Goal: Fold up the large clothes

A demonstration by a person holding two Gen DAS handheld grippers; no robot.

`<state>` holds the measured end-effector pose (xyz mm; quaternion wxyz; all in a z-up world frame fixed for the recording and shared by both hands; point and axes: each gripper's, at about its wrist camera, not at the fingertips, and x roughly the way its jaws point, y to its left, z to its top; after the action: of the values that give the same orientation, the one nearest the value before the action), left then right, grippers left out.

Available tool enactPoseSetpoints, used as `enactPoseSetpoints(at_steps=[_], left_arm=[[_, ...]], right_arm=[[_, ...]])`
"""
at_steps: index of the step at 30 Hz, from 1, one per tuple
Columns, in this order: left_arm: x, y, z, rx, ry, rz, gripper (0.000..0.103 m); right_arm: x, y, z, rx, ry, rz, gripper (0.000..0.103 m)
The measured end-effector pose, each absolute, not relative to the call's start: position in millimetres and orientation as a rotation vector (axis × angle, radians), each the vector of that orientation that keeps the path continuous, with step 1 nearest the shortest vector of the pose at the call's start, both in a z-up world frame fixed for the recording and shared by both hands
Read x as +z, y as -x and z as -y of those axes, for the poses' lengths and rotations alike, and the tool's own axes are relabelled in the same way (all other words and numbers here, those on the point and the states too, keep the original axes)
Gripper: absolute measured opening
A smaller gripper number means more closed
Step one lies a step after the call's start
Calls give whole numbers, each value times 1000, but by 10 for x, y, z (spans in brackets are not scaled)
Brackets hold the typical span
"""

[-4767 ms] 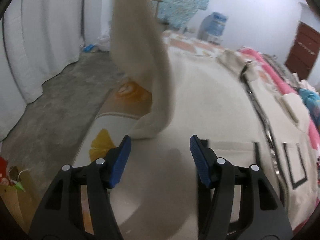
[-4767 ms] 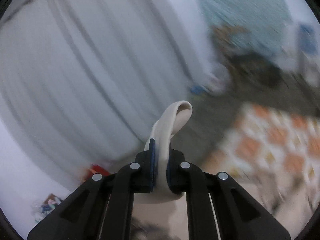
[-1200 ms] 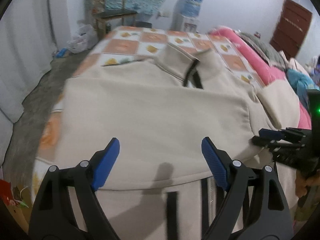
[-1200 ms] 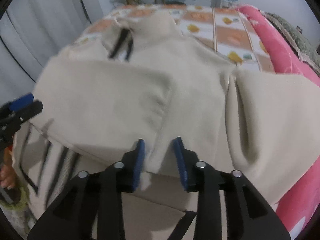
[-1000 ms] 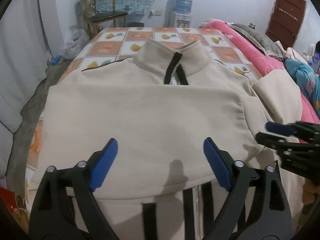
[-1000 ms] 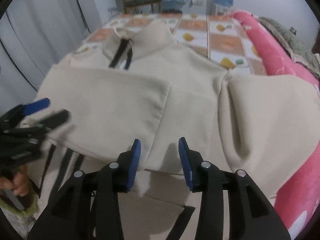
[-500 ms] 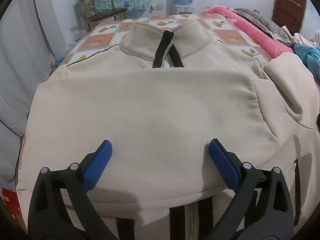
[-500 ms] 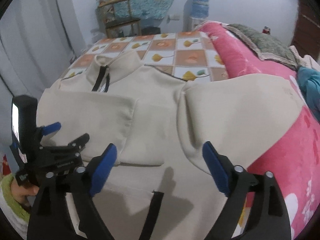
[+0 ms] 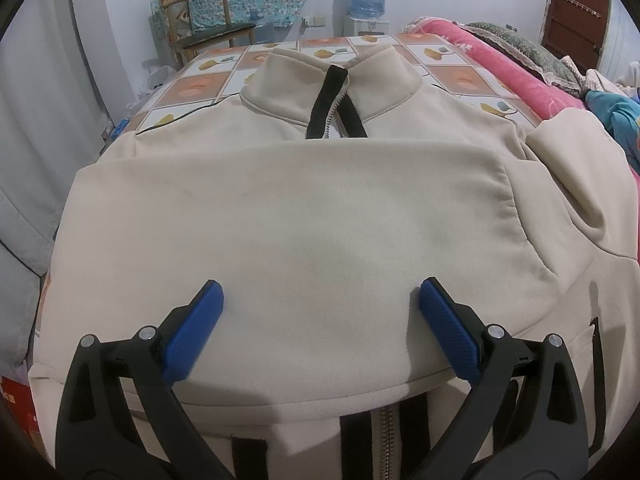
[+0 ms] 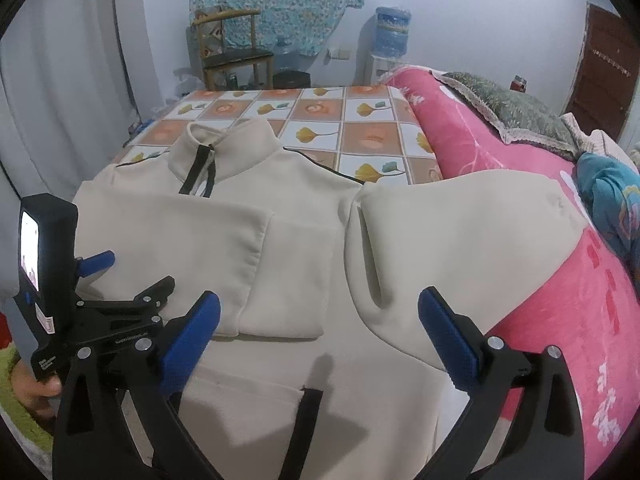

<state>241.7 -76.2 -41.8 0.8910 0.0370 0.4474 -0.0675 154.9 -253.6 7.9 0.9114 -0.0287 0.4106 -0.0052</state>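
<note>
1. Jacket (image 10: 256, 364) folding starts at your fingers: both grippers stand wide with nothing between the pads, the jaws having just been opening, so neither one holds cloth; the left gripper (image 9: 320, 328) hovers over the folded sleeve (image 9: 280, 220), the right gripper (image 10: 320, 332) over the jacket's front
2. The jacket lies flat, zip side up, on the bed (image 10: 320, 120), collar (image 10: 224, 148) at the far end; one sleeve is already laid across the chest
3. The other sleeve (image 10: 460, 236) sprawls out onto the pink blanket (image 10: 560, 320), so that looks like your next piece; take it with the right gripper near the cuff end, which I cannot see from here
4. Pinch only the sleeve's layers, not the blanket under it
5. Carry it across low and lay it over the first sleeve, edges in line
6. Let the left gripper steady the shoulder so the body does not drag
</note>
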Motion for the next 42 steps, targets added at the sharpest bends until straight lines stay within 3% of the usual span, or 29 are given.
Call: enactPoseSetpoints(at_steps=[20, 34, 42], left_arm=[[-414, -2415, 779, -141, -82, -935, 95], [-411, -2455, 759, -155, -80, -970, 95], [-413, -2448, 772, -130, -70, -956, 96]], right_arm=[[380, -1529, 2711, 34, 40, -712, 96], [181, -2019, 5238, -142, -482, -829, 96], [-169, -2303, 6166, -295, -703, -815, 75]])
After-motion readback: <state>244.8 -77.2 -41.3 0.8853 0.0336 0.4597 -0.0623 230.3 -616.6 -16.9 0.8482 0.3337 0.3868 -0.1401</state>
